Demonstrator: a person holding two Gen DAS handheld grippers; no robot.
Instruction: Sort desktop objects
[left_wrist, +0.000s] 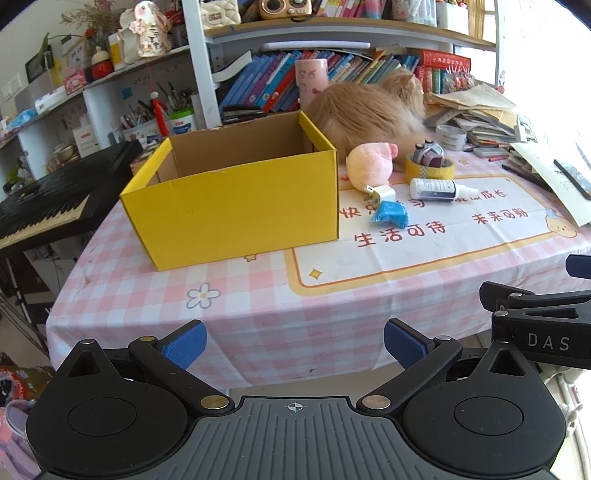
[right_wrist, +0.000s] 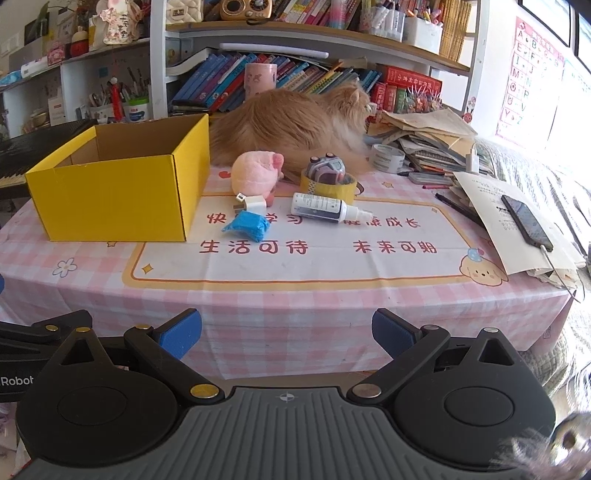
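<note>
Left gripper (left_wrist: 294, 345): you hold it off the near edge of the table, jaws spread wide, nothing between the blue pads.
Right gripper (right_wrist: 286, 334): you hold it beside the left one, also wide open and empty, short of the table edge.
Box (left_wrist: 236, 206): yellow cardboard, open top, on the left of the table (right_wrist: 295, 317); it looks empty as far as you can see inside.
Items to sort: a pink plush toy (right_wrist: 256, 173), white charger plug (right_wrist: 251, 203), blue packet (right_wrist: 245, 225), white spray bottle (right_wrist: 325, 208) lying on its side, and a yellow tape roll (right_wrist: 328, 184) with a small toy car (right_wrist: 327, 166) sitting in it, all clustered just right of the box.
Cat (right_wrist: 291, 129): lying behind the cluster, near the toy.
Phone (right_wrist: 526, 221): on papers at the right edge.
</note>
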